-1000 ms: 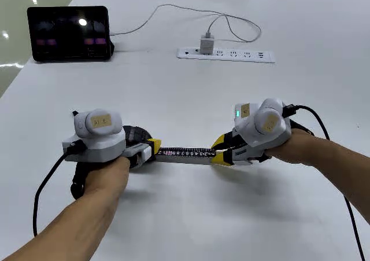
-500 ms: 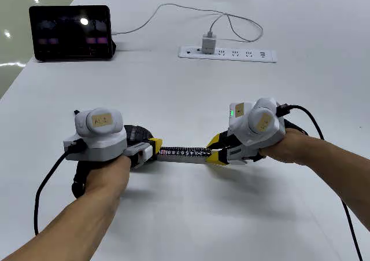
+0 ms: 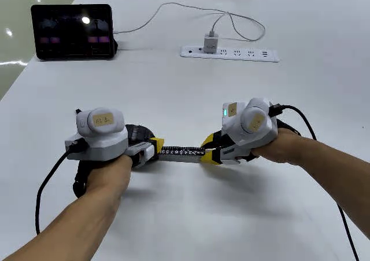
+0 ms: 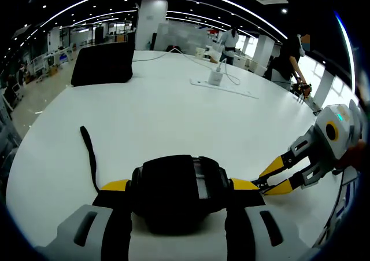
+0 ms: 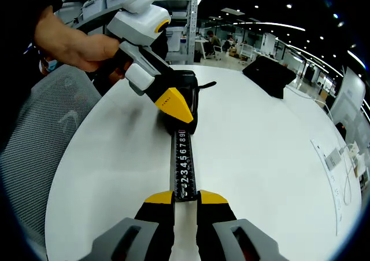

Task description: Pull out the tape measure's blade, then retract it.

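Observation:
The black tape measure case (image 3: 136, 136) lies on the white table, and my left gripper (image 3: 151, 147) is shut on it. In the left gripper view the case (image 4: 179, 187) sits squeezed between the two yellow jaw tips. A short length of black blade (image 3: 181, 151) with white numbers runs right from the case to my right gripper (image 3: 209, 151). The right gripper is shut on the blade's end. In the right gripper view the blade (image 5: 184, 168) stretches from my right gripper (image 5: 185, 198) to the case (image 5: 188, 96).
A dark tablet (image 3: 73, 31) stands at the far left of the white table (image 3: 173, 93). A white power strip (image 3: 229, 53) with a plugged charger and cable lies at the back. Gripper cables trail off both sides.
My right gripper has moved left toward the case with the blade end in it, so the exposed blade is shorter. The left gripper and case have stayed put.

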A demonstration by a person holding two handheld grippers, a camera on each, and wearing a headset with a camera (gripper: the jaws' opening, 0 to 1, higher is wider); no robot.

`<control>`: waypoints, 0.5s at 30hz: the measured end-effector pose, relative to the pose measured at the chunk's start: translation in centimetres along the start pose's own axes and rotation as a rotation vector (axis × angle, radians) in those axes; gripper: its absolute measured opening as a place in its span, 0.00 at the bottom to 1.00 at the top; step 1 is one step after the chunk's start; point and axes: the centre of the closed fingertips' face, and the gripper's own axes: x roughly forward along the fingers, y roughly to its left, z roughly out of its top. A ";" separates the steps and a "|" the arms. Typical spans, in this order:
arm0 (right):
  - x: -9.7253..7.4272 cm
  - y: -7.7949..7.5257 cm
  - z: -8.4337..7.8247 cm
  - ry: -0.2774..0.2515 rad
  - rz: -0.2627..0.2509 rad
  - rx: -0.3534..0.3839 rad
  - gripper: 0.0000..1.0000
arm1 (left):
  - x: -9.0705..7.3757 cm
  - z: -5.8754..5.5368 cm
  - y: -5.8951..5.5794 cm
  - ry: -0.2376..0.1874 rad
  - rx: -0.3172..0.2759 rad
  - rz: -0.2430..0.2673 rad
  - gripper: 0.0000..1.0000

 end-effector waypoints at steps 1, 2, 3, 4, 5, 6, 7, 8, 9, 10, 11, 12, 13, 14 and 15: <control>0.1 0.0 0.1 -0.001 0.000 -0.001 0.10 | 0.0 0.0 0.0 0.000 -0.001 0.000 0.60; 0.1 0.0 0.1 -0.001 0.000 -0.001 0.10 | 0.0 0.0 0.0 0.000 -0.002 0.000 0.60; 0.2 -0.1 0.2 -0.001 0.000 -0.002 0.10 | 0.0 0.0 0.0 -0.001 -0.002 0.000 0.60; 0.2 -0.1 0.2 -0.002 0.001 -0.002 0.11 | 0.0 0.0 0.0 -0.001 -0.002 0.000 0.60; 0.3 -0.1 0.3 -0.002 0.002 -0.003 0.11 | 0.0 0.0 0.0 -0.001 -0.002 -0.001 0.60; 0.4 -0.1 0.4 -0.003 0.002 -0.003 0.11 | 0.0 0.0 0.0 -0.001 -0.003 -0.001 0.60; 0.4 -0.1 0.4 -0.004 0.002 -0.003 0.11 | 0.1 0.0 0.0 -0.001 -0.003 -0.001 0.60; 0.5 -0.1 0.5 -0.004 0.003 -0.003 0.11 | 0.1 0.0 0.0 0.000 -0.003 -0.001 0.60; 0.6 -0.1 0.6 -0.005 0.003 -0.003 0.11 | 0.1 0.0 0.0 -0.001 -0.003 -0.001 0.60; 0.6 -0.1 0.6 -0.005 0.003 -0.004 0.11 | 0.1 0.0 0.0 -0.001 -0.004 -0.001 0.60; 0.7 -0.1 0.7 -0.006 0.004 -0.004 0.11 | 0.1 0.0 0.0 0.000 -0.003 -0.001 0.60; 0.7 -0.1 0.7 -0.007 0.005 -0.005 0.11 | 0.1 0.0 0.0 0.000 -0.004 -0.001 0.60; 0.8 -0.1 0.8 -0.008 0.005 -0.005 0.11 | 0.1 0.0 0.0 0.000 -0.004 -0.002 0.60; 0.9 -0.1 0.9 -0.009 0.006 -0.005 0.11 | 0.1 0.0 0.0 0.000 -0.004 -0.002 0.60; 1.0 0.0 1.0 -0.010 0.006 -0.004 0.11 | 0.1 0.0 0.0 0.001 -0.004 -0.003 0.60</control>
